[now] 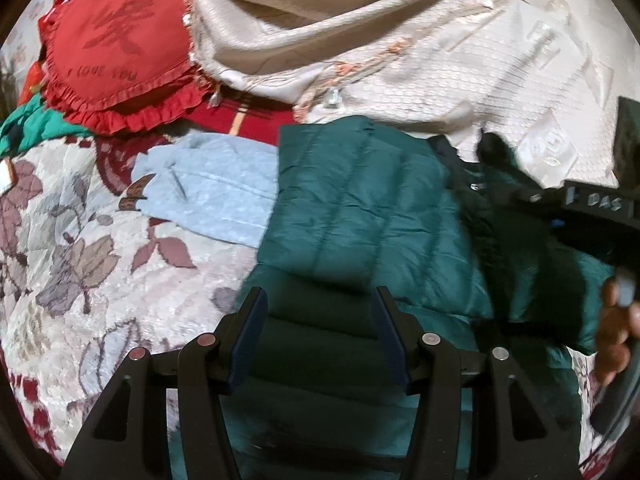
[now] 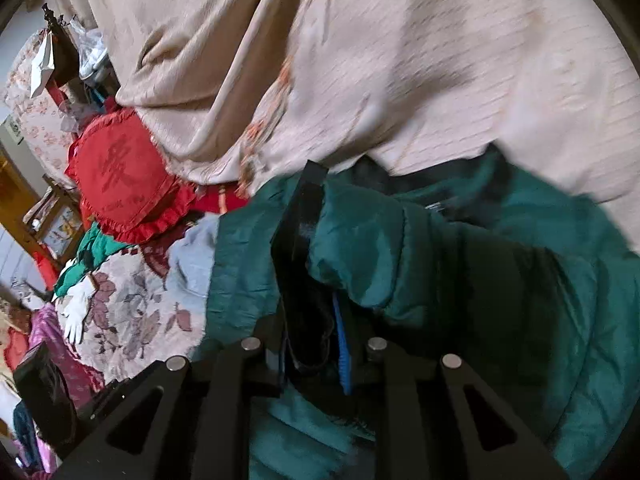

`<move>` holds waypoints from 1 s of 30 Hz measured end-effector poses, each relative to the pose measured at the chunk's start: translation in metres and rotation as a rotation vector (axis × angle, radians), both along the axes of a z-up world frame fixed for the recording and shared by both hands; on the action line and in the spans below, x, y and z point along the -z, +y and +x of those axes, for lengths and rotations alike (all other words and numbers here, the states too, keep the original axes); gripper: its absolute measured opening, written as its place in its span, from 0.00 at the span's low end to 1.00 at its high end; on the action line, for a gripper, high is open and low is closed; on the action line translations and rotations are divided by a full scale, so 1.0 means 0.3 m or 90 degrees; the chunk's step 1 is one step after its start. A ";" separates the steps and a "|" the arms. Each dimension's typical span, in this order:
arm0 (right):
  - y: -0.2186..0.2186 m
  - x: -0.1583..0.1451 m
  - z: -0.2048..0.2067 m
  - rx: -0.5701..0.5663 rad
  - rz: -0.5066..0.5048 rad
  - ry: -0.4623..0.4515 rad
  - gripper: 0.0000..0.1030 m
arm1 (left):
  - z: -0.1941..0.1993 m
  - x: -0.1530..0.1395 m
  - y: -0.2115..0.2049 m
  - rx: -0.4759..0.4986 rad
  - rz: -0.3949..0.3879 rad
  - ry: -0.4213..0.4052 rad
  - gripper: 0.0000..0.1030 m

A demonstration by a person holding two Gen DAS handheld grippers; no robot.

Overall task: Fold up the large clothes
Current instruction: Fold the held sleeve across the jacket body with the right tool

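I am holding my left gripper (image 1: 319, 334) over the near edge of the green quilted jacket (image 1: 360, 208), its fingers (image 1: 249, 334) standing spread apart with nothing between them. The jacket is lying on the floral bedspread (image 1: 72, 248), partly over a light blue garment (image 1: 208, 196) and below the red heart cushion (image 1: 116, 48). My right gripper (image 2: 316, 308) is pinching a fold of the jacket between its closed fingers.

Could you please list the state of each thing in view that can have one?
Green puffer jacket: partly folded, lying on the bed.
Left gripper: open, fingers astride the jacket.
Right gripper: shut on jacket fabric.
Light blue garment: lying flat, partly under the jacket.
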State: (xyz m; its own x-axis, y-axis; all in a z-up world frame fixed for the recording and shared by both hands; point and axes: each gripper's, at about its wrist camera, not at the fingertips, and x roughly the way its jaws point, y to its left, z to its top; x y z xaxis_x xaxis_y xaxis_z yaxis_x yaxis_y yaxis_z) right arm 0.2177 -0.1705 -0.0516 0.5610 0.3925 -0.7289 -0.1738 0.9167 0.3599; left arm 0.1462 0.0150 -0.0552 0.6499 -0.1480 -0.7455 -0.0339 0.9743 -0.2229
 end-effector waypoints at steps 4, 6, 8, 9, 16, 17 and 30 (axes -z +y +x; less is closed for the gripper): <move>0.098 0.096 0.061 -0.032 0.026 0.031 0.19 | 0.018 0.019 0.037 -0.016 -0.014 0.009 0.35; 0.131 0.132 0.081 -0.038 0.023 0.044 0.19 | 0.023 0.025 0.046 -0.021 -0.019 0.012 0.35; 0.148 0.160 0.095 -0.038 0.018 0.055 0.21 | 0.025 0.027 0.050 -0.022 -0.022 0.013 0.35; 0.150 0.170 0.099 -0.035 0.020 0.058 0.23 | 0.024 0.028 0.047 -0.021 -0.022 0.013 0.35; 0.133 0.165 0.078 -0.031 0.057 0.073 0.60 | 0.016 0.011 0.008 -0.002 -0.025 0.008 0.35; 0.128 0.147 0.066 -0.034 0.060 0.064 0.61 | 0.016 0.007 0.002 0.000 -0.028 0.007 0.35; -0.159 -0.062 -0.201 0.004 0.007 -0.006 0.72 | 0.161 0.014 -0.144 0.049 -0.081 0.006 0.46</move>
